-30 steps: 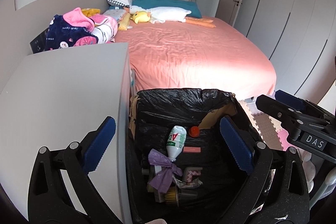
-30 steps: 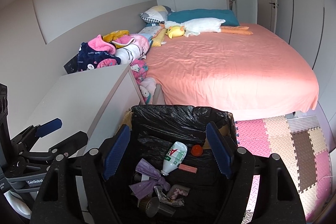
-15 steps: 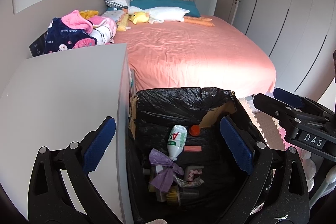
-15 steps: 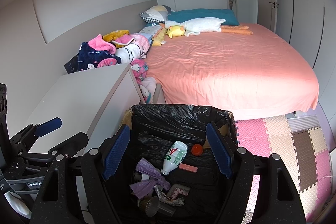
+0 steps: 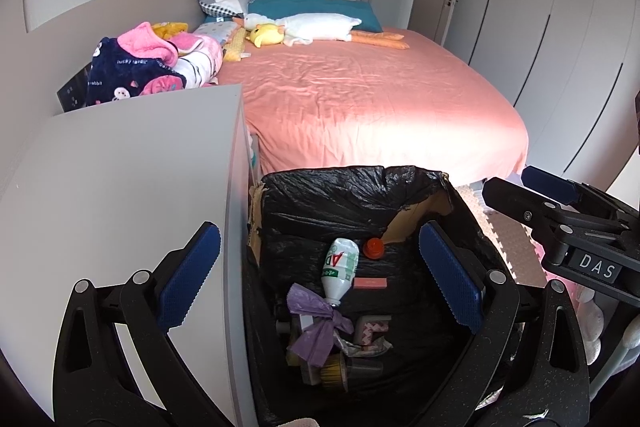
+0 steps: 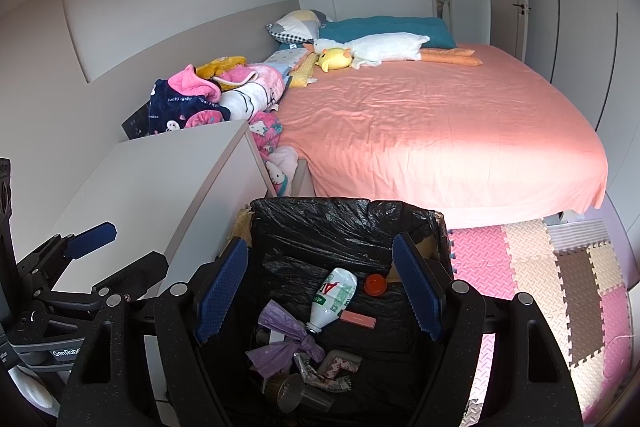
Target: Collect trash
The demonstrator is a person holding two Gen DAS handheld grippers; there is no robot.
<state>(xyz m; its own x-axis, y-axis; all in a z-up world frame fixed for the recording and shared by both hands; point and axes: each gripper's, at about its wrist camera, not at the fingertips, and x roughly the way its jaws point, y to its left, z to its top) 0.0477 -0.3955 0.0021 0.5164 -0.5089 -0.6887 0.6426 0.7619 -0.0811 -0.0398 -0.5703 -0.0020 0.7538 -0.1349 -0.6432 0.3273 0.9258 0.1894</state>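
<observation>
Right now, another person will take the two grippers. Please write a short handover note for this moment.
Left gripper: open, empty, above the bin.
Right gripper: open, empty, above the same bin.
Trash bin, black liner, stands between cabinet and bed.
Inside: white bottle, red cap, purple bag, pink packet, plastic cup.
Done: these pieces are collected.
Left: no loose trash visible on cabinet or bed; check elsewhere.

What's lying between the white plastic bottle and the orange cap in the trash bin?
Nothing: only bare black bin liner separates the bottle and the orange cap, seen in both wrist views.
</observation>
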